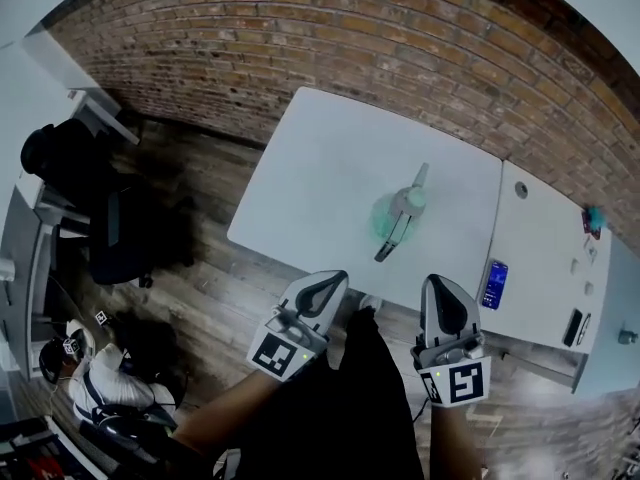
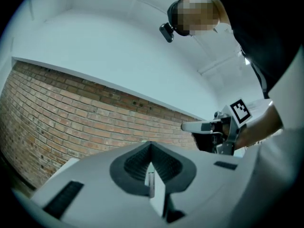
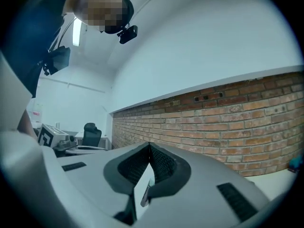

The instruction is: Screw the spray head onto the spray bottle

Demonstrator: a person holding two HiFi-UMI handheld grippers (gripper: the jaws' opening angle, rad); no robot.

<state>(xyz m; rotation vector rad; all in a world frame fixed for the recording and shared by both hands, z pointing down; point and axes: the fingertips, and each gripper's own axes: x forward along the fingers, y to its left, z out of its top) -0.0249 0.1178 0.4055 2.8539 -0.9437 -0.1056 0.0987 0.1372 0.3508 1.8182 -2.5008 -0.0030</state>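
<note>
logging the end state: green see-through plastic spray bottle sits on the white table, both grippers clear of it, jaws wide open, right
Only the jaws are wrong: the left gripper view and right gripper view show them shut, nothing between. The green see-through plastic spray bottle does sit on the white table, with left gripper and right gripper clear of it.

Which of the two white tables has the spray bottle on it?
The larger left-hand table: the green spray bottle sits near its right edge. The smaller table carries a phone instead.
</note>
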